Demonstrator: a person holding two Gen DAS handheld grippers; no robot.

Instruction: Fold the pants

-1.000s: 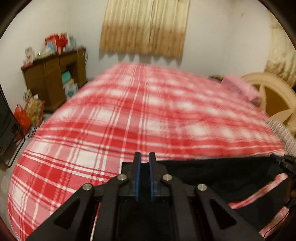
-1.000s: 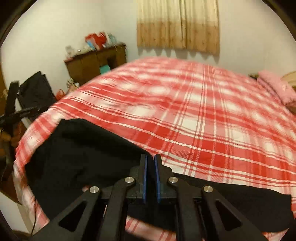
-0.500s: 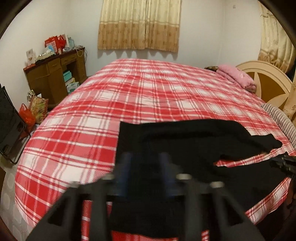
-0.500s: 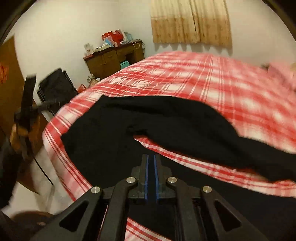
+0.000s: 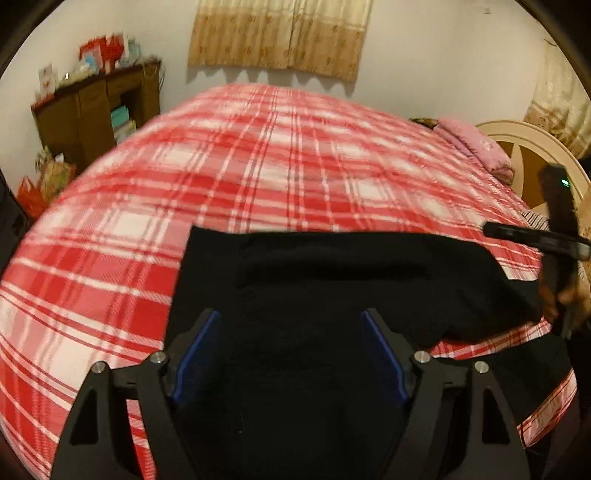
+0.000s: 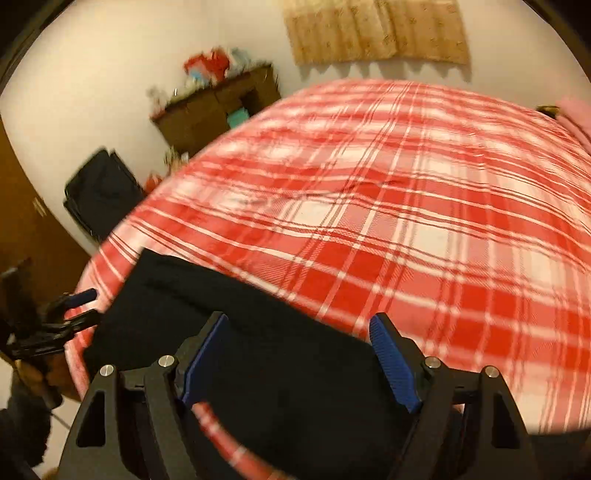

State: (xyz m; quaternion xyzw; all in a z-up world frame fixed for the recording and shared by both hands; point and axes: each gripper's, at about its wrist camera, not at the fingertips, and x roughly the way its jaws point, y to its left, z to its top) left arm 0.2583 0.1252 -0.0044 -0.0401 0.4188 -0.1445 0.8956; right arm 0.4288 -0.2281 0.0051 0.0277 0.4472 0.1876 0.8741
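Both tongs, left point(image 5: 291, 354) and right point(image 6: 299, 362), now spreading, releasing pants point(image 5: 332, 295); pants lying crosswise under tongs, left nearer waistband.

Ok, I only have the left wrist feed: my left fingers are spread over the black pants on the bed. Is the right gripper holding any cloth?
Observer: No. In the right wrist view the right gripper is wide open over the pants, with nothing pinched between its blue pads.
Operator: What lies past the pants on that side?
Observer: Bare red plaid bedspread running toward the curtain.
Operator: Anything beside the bed I can't see well?
Observer: A black chair-like object stands on the floor near the wooden desk; your view cuts it off at the left edge.
Operator: And can you see my left gripper from there?
Observer: Yes, at the far left edge, the left gripper sits open by the pants' corner.
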